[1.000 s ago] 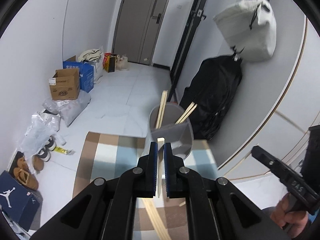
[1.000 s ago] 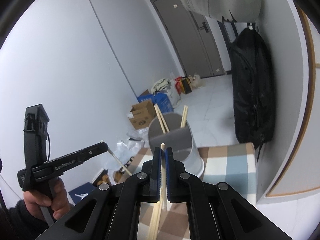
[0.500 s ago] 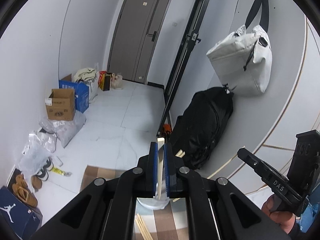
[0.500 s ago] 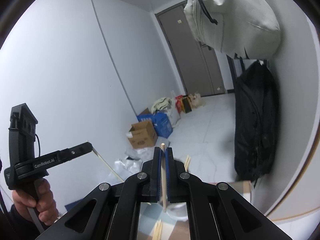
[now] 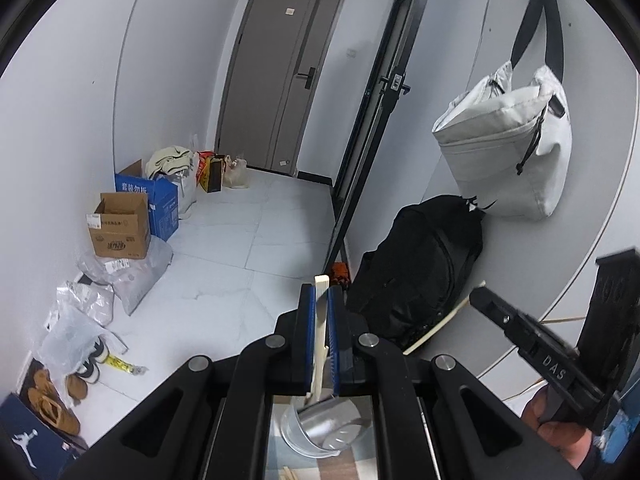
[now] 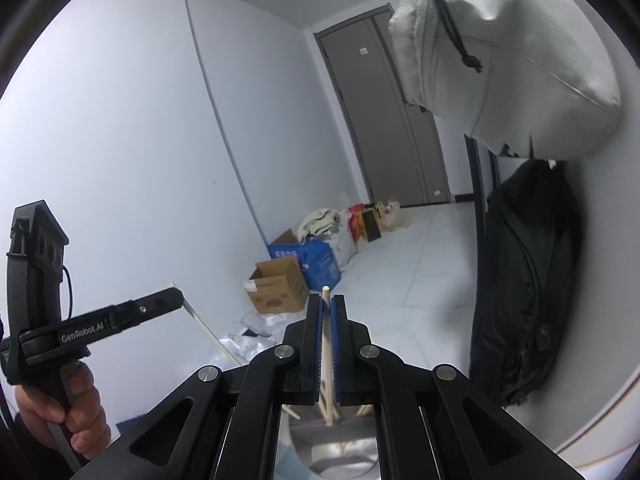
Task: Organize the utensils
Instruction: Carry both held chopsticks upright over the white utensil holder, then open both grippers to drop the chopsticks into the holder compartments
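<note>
My left gripper (image 5: 319, 292) is shut on a pale wooden chopstick (image 5: 318, 344) that stands nearly upright between its blue pads. Below it, seen between the gripper's arms, is the grey utensil holder (image 5: 320, 432). My right gripper (image 6: 327, 300) is shut on a thinner chopstick (image 6: 328, 356), whose lower end hangs over the holder (image 6: 340, 452); other chopsticks (image 6: 294, 414) lean inside it. Each gripper shows in the other's view: the right gripper (image 5: 480, 300) at the right and the left gripper (image 6: 178, 298) at the left, both with a stick slanting down.
A black backpack (image 5: 420, 272) leans against the right wall under a hanging white bag (image 5: 504, 152). Cardboard box (image 5: 118, 226), blue box (image 5: 160, 200), plastic bags and shoes (image 5: 52, 404) line the left wall. More chopsticks (image 5: 292, 472) lie on the checked cloth below.
Both grippers have risen with their chopsticks. The holder has dropped from the middle of each view to the bottom edge, and more of the door and walls shows.
</note>
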